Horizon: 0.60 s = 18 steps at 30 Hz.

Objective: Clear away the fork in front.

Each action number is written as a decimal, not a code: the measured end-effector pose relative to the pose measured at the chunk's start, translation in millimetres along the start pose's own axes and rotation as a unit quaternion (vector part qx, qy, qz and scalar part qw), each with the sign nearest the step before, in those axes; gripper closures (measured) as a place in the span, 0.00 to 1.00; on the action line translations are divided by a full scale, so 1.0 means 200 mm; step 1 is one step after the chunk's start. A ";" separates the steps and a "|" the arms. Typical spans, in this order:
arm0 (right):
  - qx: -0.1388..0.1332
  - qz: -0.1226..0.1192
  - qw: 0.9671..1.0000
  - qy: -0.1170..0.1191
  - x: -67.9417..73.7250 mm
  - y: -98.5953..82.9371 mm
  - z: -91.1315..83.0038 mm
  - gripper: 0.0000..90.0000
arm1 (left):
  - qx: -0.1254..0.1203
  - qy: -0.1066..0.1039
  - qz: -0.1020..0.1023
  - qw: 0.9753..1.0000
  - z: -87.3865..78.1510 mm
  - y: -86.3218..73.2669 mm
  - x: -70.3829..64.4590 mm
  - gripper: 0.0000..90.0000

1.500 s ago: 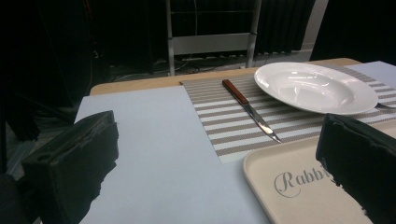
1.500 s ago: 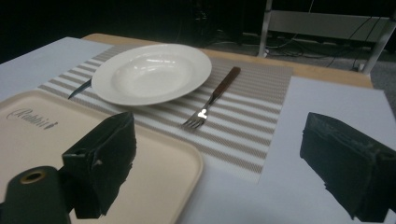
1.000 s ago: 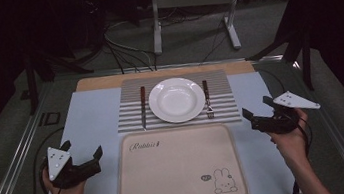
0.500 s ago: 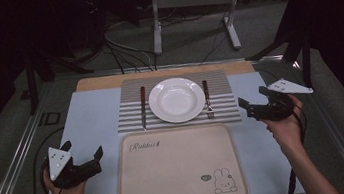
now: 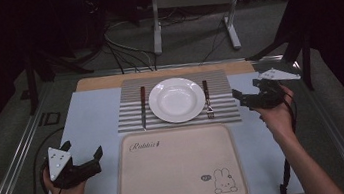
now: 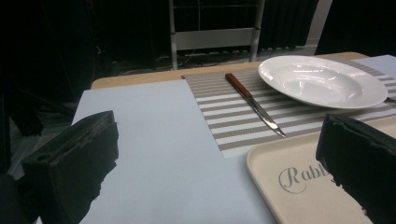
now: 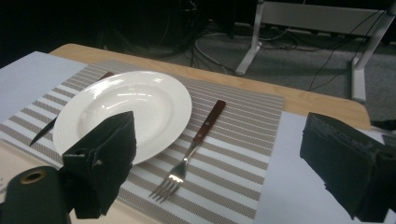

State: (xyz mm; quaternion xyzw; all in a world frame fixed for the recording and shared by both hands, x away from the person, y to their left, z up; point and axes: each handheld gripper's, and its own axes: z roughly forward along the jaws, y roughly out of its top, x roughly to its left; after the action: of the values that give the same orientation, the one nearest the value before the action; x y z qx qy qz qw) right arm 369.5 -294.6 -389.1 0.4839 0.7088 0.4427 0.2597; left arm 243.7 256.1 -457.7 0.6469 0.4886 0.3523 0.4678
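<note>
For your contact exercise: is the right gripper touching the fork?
Apart. In the right gripper view the open gripper hovers with bare striped placemat around the fork, neither jaw on it.

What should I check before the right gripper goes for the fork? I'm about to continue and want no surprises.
1. Right gripper jaws open and empty: ok.
2. Fork lies flat on the striped placemat, handle pointing away from the person: ok.
3. Fork clear of the white plate, a gap between them: ok.
4. Right gripper lined up over the fork: not ok, it is off to the fork's side.
5. Left gripper open, parked apart from the tray: ok.
</note>
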 end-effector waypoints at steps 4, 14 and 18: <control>0.004 0.008 1.000 -0.003 -0.02 0.03 0.04 0.12 | 0.000 0.001 -0.001 1.000 0.00 0.00 0.00 0.00; 0.018 0.000 1.000 -0.019 -0.04 0.09 0.13 0.12 | 0.001 0.001 0.002 1.000 0.00 0.00 0.00 0.00; 0.022 0.002 0.999 -0.023 -0.04 0.12 0.17 0.12 | 0.000 0.001 0.001 1.000 0.00 0.00 0.00 0.00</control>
State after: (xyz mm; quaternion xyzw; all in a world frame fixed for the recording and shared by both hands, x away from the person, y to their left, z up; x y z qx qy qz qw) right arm 411.3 -286.0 -384.3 0.5015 0.7112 0.4159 0.2641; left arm 244.1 256.8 -457.9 0.6470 0.4888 0.3535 0.4664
